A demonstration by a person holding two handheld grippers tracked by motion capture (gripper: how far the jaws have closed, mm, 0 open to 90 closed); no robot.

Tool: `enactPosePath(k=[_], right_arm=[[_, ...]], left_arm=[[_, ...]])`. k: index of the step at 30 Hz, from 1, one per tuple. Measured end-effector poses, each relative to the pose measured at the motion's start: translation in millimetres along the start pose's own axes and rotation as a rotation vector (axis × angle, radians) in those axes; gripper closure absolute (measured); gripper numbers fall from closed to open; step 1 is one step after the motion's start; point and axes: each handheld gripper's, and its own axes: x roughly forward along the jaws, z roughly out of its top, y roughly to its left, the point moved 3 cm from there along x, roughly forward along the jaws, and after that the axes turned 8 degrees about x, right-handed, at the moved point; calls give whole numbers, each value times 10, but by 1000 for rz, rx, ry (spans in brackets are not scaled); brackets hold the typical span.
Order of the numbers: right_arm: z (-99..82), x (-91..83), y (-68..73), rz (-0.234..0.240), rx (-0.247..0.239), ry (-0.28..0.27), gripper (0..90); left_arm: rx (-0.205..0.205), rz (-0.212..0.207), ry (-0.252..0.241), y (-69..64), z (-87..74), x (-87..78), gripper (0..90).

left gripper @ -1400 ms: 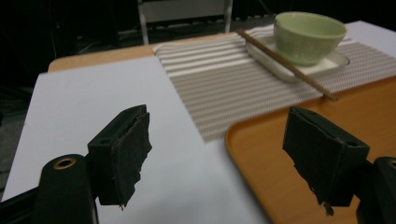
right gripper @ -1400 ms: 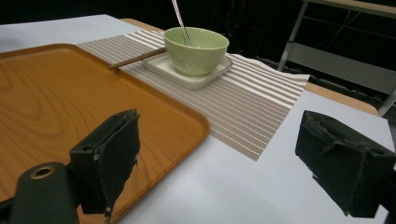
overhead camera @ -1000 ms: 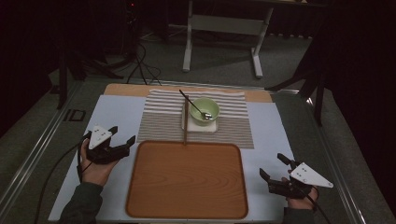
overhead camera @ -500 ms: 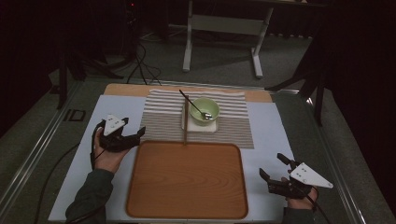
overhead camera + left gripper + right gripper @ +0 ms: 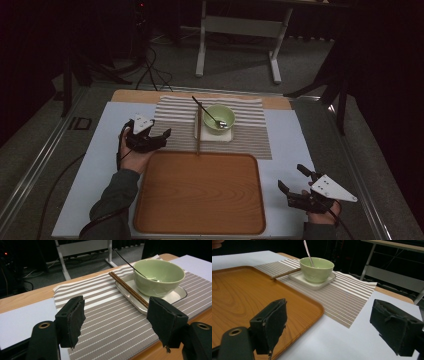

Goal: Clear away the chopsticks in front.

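dark room around a white-covered table; nothing is moved yet. left gripper (image 5: 161,138) has its jaws wide, just closing a little, empty; the chopsticks (image 5: 128,290) lie ahead of them on the small tray (image 5: 178,293) beside the green bowl (image 5: 158,276). right gripper (image 5: 295,184) has its jaws wide and empty, well apart from the things, beside the wooden tray (image 5: 200,192).

Left gripper (image 5: 159,137): jaws wide, just been closing slightly, nothing between. Right gripper (image 5: 292,180): jaws wide, empty, forearm low.
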Motion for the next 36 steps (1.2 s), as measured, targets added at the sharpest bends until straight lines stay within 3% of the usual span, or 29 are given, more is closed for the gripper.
enactPosePath(k=[21,30,36], right_arm=[[4,-6,3,2,-1,-8,136],[8,2,14,7,-3,-10,136],[8,-3,13,7,1,-13,136]], left_arm=[[-17,-19,26,-182,132,499,403],[-33,-21,38,-250,95,698,412],[-23,-34,66,-316,73,821,433]])
